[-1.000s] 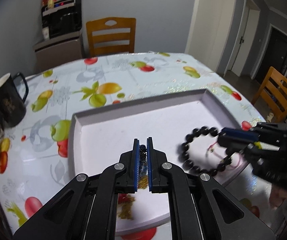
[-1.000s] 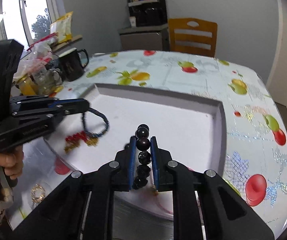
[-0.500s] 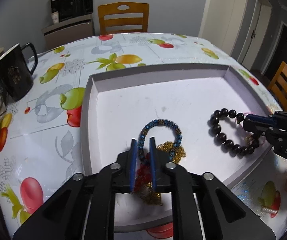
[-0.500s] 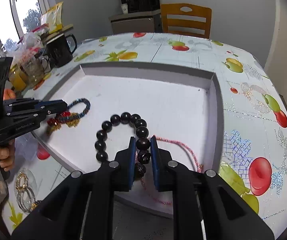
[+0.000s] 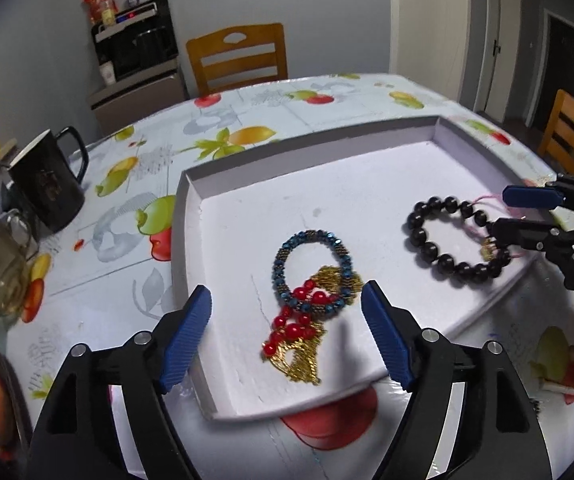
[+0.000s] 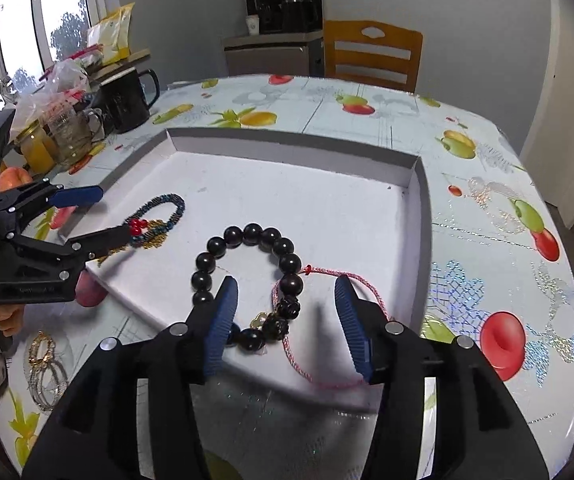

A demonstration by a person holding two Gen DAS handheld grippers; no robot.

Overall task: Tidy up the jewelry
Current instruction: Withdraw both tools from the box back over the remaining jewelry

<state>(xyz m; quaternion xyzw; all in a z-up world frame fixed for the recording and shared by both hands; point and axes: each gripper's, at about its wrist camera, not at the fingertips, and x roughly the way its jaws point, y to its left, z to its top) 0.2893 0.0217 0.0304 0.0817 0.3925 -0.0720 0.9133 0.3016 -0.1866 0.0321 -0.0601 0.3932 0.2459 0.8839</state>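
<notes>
A: Big picture first: the counter (image 5: 247, 120) wore a fruit-print cloth, and the shallow white tray (image 5: 327, 152) sat square in the middle of it.

B: And a black mug (image 5: 47, 192) stood off the tray's left side, well clear.

A: Left gripper (image 5: 287, 308) was over the tray's near edge, jaws opening wide, pads touching nothing. The blue bead bracelet (image 5: 311, 272) with its red beads and gold tassel lay flat on the tray floor between them.

B: Same on the other side! Right gripper (image 6: 287, 304) was opening too, pads off the black bead bracelet (image 6: 247, 276), which lay on the tray near its front edge.

A: Its pink cord (image 6: 327, 276) looped out just beside the right pad.

B: Gold bangles (image 6: 43, 364) sat on the cloth outside the tray.
</notes>
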